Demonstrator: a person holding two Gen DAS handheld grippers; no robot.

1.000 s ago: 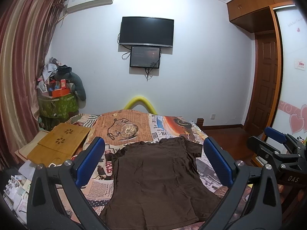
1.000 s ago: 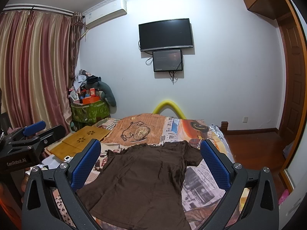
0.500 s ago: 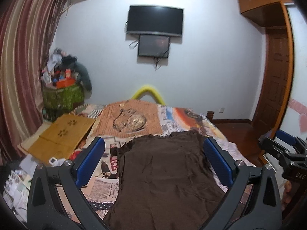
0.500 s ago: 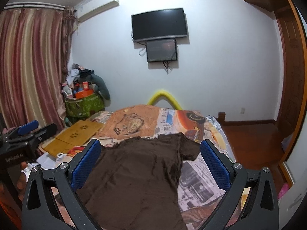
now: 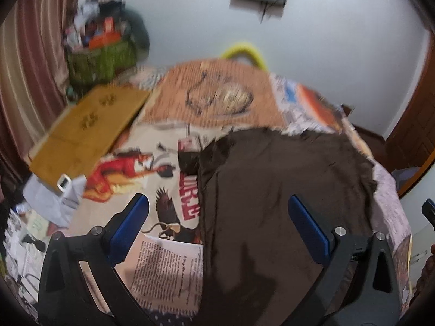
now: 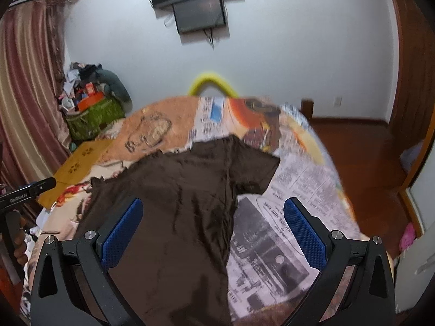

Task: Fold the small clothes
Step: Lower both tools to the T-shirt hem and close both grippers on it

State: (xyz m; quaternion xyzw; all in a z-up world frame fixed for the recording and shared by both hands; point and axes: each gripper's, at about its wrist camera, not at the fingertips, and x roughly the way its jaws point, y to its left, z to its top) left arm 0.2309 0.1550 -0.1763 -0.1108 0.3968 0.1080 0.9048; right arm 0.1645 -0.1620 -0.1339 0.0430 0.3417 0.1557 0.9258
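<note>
**Nothing folded yet: both grippers open over a flat shirt**

Closest to you, your left gripper hangs with its blue pads spread wide and nothing between them. It straddles the shirt's left edge, one pad over the printed bedcover, the other over brown cloth. Your right gripper is just as wide and just as empty, and it frames the shirt's right edge where the cloth meets the newsprint pattern.

Now the job itself: one brown shirt, spread flat on the bed with the hem towards you and the collar away. Both short sleeves are out to the sides, and I see no crease or fold in the body. By my reading you're at the very start, so every fold is left to do, and no edge is gripped yet.

The count, working outward: two grippers, one shirt, one bedcover. Left of the bed lies one yellow wooden board, and behind it one green basket heaped with clutter too blurred to count. At the head of the bed there's one yellow arch. On the far wall hang two dark screens, one above the other.
</note>
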